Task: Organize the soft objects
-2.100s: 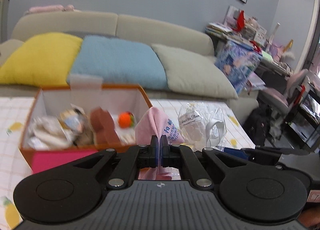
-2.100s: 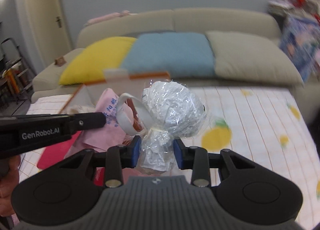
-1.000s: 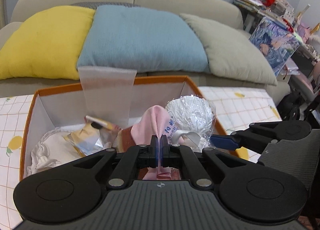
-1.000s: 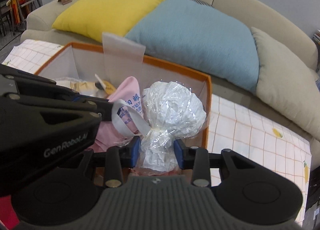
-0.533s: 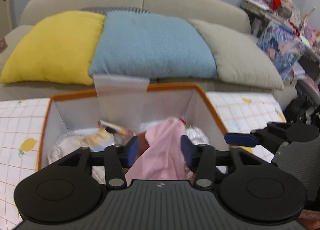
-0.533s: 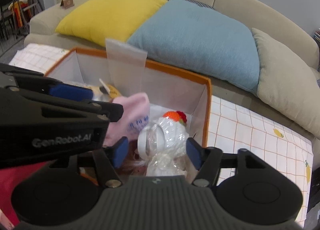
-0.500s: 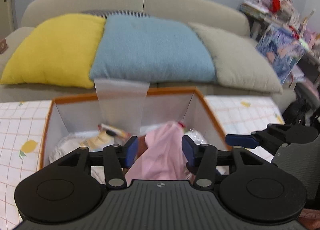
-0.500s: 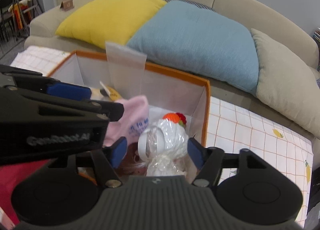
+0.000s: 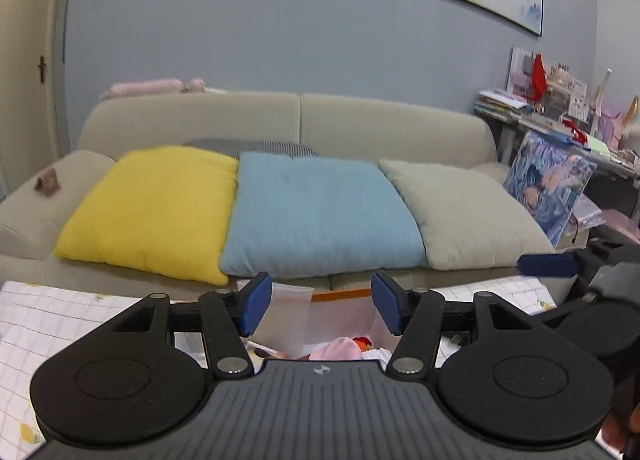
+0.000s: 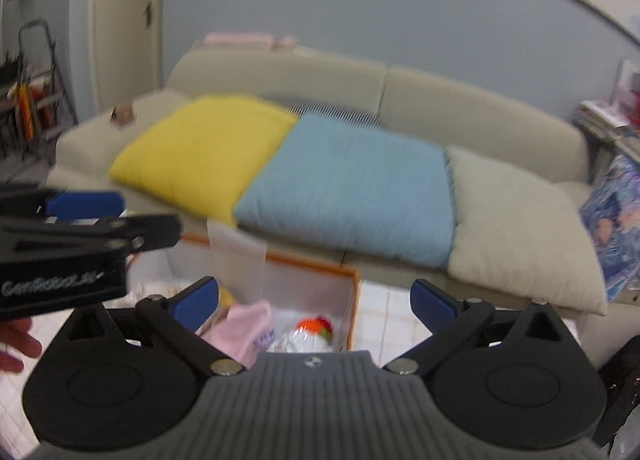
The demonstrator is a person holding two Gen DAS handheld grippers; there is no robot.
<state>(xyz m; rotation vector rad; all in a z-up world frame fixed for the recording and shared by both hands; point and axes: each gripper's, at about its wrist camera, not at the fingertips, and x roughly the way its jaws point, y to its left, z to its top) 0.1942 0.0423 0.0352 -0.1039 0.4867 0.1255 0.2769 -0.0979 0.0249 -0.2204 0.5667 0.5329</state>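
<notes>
Both grippers, left gripper and right gripper, gape wide with nothing between their fingers. Below them the pink cloth and plastic-wrapped bundle lie inside the orange-rimmed box, near 3 sofa cushions beyond.

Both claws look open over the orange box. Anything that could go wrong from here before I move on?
Two risks, both hedged. The left claw hangs close beside the right claw; swinging either sideways might knock them together. The pink cloth sits high in the orange box, beside the plastic-wrapped bundle, so a low pass with open jaws could snag it and drag it out. The right wrist view is blurred, so clearances are uncertain.
</notes>
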